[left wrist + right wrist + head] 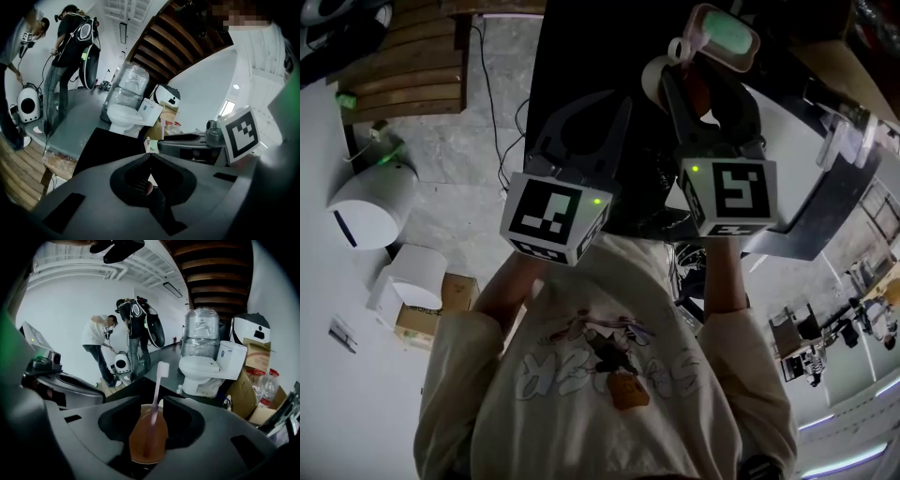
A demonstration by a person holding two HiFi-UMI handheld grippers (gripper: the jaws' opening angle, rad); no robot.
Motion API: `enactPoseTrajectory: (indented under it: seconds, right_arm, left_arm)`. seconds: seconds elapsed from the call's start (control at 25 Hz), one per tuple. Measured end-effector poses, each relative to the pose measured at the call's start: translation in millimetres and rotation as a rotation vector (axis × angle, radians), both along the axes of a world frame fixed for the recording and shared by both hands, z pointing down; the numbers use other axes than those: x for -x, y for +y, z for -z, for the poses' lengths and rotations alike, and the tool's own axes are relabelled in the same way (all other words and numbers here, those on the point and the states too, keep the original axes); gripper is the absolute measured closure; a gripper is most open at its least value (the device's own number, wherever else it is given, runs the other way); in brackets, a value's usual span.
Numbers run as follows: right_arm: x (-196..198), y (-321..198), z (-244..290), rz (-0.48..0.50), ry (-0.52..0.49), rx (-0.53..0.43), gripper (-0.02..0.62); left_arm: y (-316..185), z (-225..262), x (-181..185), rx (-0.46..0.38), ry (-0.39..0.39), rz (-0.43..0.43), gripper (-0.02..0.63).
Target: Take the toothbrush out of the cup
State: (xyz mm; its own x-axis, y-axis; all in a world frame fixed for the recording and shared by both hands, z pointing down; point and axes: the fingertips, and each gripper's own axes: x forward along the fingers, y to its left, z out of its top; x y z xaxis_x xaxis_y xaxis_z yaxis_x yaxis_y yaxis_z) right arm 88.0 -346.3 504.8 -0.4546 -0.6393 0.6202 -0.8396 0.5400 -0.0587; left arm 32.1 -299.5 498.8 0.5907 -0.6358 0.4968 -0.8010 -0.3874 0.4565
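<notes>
Your right gripper (154, 403) with jaws gripping the brown cup (147, 439), toothbrush (160, 379) standing toward 12 o'clock, your left gripper (150, 156) with jaws closed

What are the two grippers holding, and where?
The right gripper grips the brown cup by its sides, the pink toothbrush standing inside. The left gripper holds nothing.

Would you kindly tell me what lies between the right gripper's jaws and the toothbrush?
The brown cup: the right gripper clasps it, and the pink toothbrush stands inside it. The right gripper view shows this.
</notes>
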Motion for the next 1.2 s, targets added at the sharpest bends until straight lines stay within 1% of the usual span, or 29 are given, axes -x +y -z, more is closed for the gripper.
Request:
enactPoseTrajectory:
  seconds: [0.12, 0.28, 0.4, 0.48, 0.72, 1.2]
  right_arm:
    - [-0.6, -1.7, -1.5, 0.010, 0.024, -0.002, 0.466]
    - [-0.9, -1.3, -2.7, 0.025, 0.038, -0.012, 0.469]
    - [-0.8, -1.9, -3.2, 0.053, 0.074, -0.034, 0.473]
    - [-2.4, -2.0, -4.0, 0.054, 0.094, -0.035, 0.531]
    - [-3.6, 1.2, -0.8, 0.047, 0.042, -0.001, 0.538]
    - [-8.5, 11.7, 20.7, 0.031, 0.005, -0.052, 0.538]
  left_arm:
    - [-0.8, -4.7, 1.8, 0.010, 0.000, 0.012, 0.591]
    - [0.2, -6.9, -0.6, 0.014, 0.002, 0.014, 0.591]
    - [1.5, -6.3, -3.4, 0.013, 0.003, 0.012, 0.591]
    - [3.6, -6.6, -4.5, 0.014, 0.002, 0.012, 0.591]
    - [8.6, 0.1, -3.5, 0.002, -0.007, 0.016, 0.591]
    - [25.4, 20.1, -2.4, -0.033, -0.015, 0.022, 0.591]
